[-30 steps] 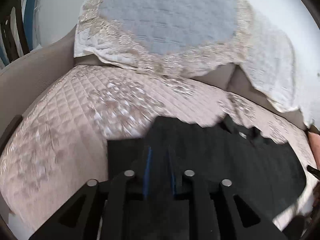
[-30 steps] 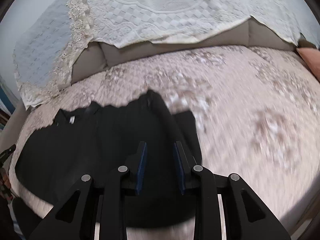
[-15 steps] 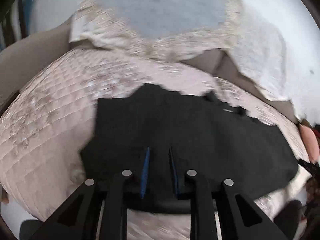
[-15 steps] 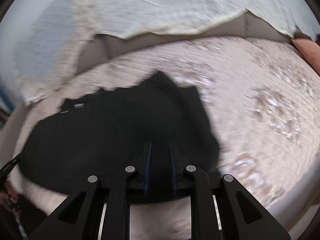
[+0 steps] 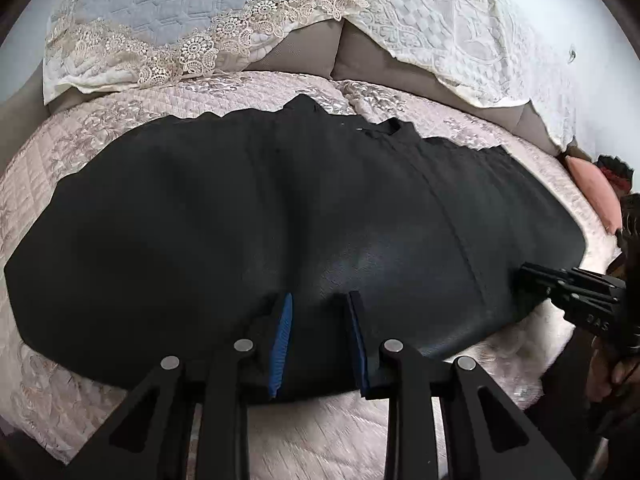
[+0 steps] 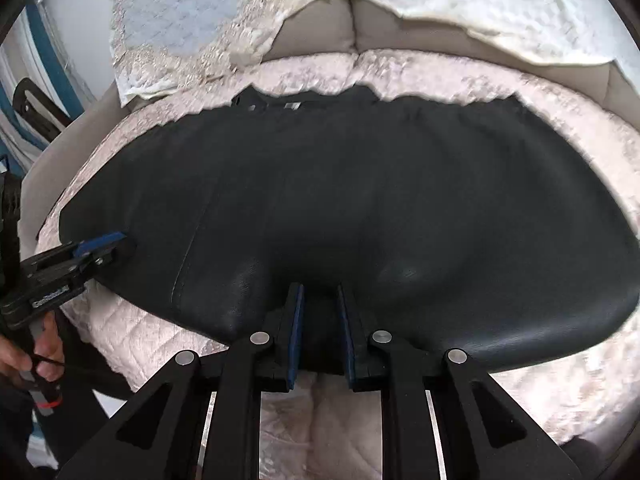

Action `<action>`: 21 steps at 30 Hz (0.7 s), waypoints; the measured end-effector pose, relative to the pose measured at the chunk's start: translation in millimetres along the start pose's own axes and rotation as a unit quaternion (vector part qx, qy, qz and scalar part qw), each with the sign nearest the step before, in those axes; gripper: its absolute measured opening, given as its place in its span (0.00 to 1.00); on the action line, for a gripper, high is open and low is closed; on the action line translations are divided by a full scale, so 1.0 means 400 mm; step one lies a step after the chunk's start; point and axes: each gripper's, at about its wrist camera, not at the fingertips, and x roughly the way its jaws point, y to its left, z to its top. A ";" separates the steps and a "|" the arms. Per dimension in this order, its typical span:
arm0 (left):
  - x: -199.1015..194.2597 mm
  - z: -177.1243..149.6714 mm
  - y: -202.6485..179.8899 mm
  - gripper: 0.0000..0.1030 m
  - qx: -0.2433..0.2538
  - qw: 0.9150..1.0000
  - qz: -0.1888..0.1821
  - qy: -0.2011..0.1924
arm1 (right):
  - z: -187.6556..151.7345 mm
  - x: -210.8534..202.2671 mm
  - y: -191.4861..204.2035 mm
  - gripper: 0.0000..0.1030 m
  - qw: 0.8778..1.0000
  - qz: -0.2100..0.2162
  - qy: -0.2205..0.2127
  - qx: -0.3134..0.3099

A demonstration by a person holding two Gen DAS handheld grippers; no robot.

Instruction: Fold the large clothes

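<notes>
Gripping black garment (image 5: 280,208) near edge, 2 grippers (image 5: 320,334) (image 6: 319,330) clamped, quilted cover (image 5: 320,440) bare around.

Both grippers are matte black, with open triangular arms and round silver screws at the pivots. The left gripper (image 5: 318,312) and right gripper (image 6: 320,304) carry blue pads (image 5: 282,336). White lettering marks their sides.

A home sitting room
A grey sofa (image 5: 308,50) with a quilted pink seat cover (image 5: 120,116), lace-edged throws (image 5: 192,46) over its backrest, a pink cushion (image 5: 592,184)
</notes>
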 end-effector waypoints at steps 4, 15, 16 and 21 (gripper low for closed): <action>-0.034 0.024 0.013 0.30 -0.003 0.999 0.014 -0.029 | 0.026 -0.034 -0.062 0.22 0.998 -0.045 -0.017 0.026; 0.006 0.011 0.112 0.32 -0.026 0.996 0.077 -0.023 | 0.003 -0.023 -0.211 0.22 0.990 -0.108 0.005 0.092; 0.002 0.016 0.112 0.32 -0.031 0.996 0.076 -0.021 | 0.008 -0.033 -0.206 0.22 0.990 -0.111 -0.001 0.088; -0.037 0.043 0.156 0.32 -0.062 0.993 0.094 -0.038 | 0.004 -0.074 -0.227 0.22 0.987 -0.135 -0.016 0.087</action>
